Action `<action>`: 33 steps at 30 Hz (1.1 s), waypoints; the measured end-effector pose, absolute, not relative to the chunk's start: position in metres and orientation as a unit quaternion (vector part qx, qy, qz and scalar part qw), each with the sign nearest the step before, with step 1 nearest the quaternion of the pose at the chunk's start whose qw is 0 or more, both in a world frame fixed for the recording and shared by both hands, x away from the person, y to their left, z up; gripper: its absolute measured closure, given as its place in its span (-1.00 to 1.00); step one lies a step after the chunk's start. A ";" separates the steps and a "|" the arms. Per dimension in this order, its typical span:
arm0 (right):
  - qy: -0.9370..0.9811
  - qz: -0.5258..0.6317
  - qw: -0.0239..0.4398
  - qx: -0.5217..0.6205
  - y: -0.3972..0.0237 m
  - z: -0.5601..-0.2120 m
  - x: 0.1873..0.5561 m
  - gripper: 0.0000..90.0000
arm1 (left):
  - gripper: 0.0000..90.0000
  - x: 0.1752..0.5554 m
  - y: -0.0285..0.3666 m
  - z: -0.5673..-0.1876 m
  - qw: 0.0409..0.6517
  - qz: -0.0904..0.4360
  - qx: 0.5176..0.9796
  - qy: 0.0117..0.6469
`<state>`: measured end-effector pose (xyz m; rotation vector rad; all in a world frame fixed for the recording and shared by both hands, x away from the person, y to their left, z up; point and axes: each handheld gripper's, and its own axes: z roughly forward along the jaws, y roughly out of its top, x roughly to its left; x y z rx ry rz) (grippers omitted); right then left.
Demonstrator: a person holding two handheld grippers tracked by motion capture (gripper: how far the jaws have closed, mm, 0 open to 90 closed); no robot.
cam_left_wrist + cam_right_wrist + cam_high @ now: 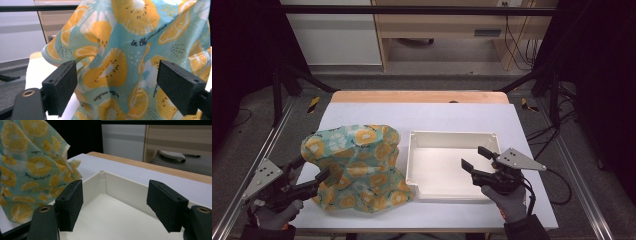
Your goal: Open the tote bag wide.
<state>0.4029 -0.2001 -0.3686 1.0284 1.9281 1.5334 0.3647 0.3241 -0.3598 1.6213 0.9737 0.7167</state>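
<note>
White rectangular tabletop with a wooden far edge, dark frame rails on both sides. Crumpled teal fabric printed with orange citrus slices lies bunched on the table's left half, just beside a shallow white rectangular plastic tray. Left gripper view shows script on the cloth, "in the" legible; the high view cannot resolve it. Right gripper view shows a small round post at the tray's inner corner. Left gripper: jaws wide apart, at the cloth's near-left edge, holding nothing. Right gripper: jaws wide apart over the tray, empty.
</note>
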 end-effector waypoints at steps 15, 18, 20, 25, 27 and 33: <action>0.710 0.567 0.216 0.357 -0.175 -0.364 0.409 -0.29 | -0.41 0.366 0.324 -0.357 0.533 0.294 0.671 0.422; 0.714 0.569 0.210 0.350 -0.164 -0.361 0.411 -0.26 | -0.33 0.366 0.323 -0.357 0.534 0.291 0.672 0.422; 0.713 0.575 0.204 0.346 -0.157 -0.358 0.413 -0.26 | -0.29 0.366 0.322 -0.357 0.533 0.291 0.674 0.421; 0.716 0.585 0.187 0.333 -0.140 -0.351 0.416 -0.25 | -0.20 0.365 0.322 -0.357 0.532 0.288 0.675 0.423; 0.718 0.589 0.182 0.324 -0.130 -0.348 0.418 -0.24 | -0.16 0.365 0.322 -0.357 0.531 0.289 0.675 0.423; 0.724 0.596 0.164 0.305 -0.102 -0.341 0.421 -0.22 | -0.04 0.364 0.321 -0.356 0.525 0.296 0.675 0.426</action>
